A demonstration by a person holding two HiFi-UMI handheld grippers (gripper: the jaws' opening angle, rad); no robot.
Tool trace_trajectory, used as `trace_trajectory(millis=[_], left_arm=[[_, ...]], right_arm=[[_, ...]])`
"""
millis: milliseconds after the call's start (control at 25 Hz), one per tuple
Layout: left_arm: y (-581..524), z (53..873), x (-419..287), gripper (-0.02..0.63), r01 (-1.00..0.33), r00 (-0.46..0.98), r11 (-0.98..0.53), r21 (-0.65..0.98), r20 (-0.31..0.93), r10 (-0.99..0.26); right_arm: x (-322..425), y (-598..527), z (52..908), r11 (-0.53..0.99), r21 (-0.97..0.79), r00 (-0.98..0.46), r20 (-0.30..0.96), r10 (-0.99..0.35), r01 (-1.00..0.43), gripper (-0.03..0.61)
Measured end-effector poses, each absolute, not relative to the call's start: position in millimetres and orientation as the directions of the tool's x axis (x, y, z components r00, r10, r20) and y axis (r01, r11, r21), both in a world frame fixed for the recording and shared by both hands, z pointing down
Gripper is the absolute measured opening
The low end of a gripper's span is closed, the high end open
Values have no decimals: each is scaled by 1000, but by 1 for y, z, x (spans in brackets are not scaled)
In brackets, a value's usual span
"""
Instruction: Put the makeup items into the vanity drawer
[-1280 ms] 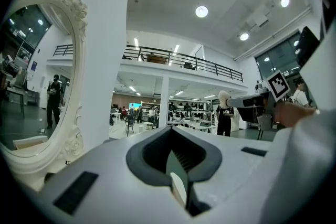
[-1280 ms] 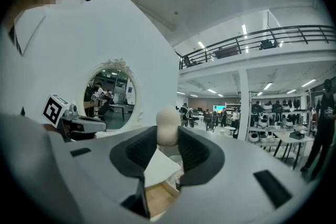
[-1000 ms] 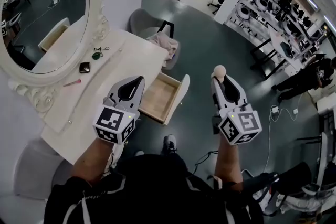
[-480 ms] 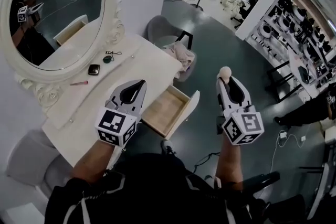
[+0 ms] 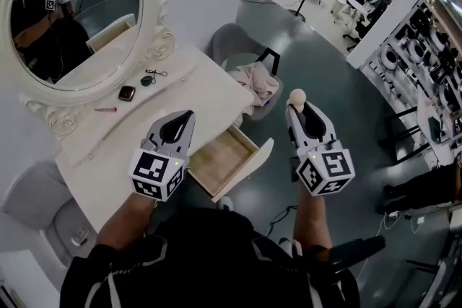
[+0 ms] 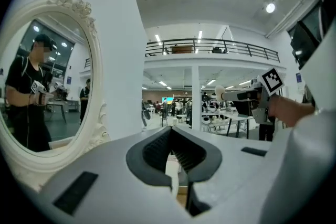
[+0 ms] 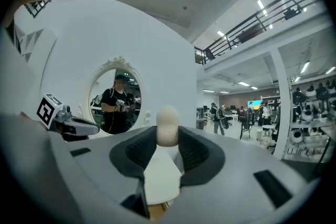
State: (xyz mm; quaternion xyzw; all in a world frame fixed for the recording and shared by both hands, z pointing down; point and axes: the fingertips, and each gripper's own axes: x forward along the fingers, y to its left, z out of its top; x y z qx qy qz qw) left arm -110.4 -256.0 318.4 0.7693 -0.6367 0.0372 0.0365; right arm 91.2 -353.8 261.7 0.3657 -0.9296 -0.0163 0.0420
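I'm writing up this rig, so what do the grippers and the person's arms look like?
Both the left gripper and right gripper are pale grey tapered shells with dark ribbed pads lining the tongs. Each carries a white cube of black square markers. The person wears a black short-sleeved top with thin white stripes.

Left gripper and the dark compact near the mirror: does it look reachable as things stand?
Likely yes. The left tongs are shut and empty, held by the vanity top, and only bare surface lies between them and the compact.
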Motion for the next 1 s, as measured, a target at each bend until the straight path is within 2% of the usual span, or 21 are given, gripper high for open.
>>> trace_trajectory(millis=[160,480,760,1000], left_arm=[[-265,326,-110,3,-994,103,-105,-7,128,-986],[-262,367,-112,3,-999,-37,32,-26,237,-971],[-260,399,-106,3,-996,-82,86,3,287,-954],[-250,434,-114,3,-984,-153,175,34,345,-926]], right_arm=[[79,-376,277,788,72,-784,82,-616,-612,137],[47,-405,343,895,67,-873,200,-445,-441,138],[20,-415,413,958,66,-903,323,-284,-278,138],[-6,-405,471,994,13,-919,379,-107,-110,138]])
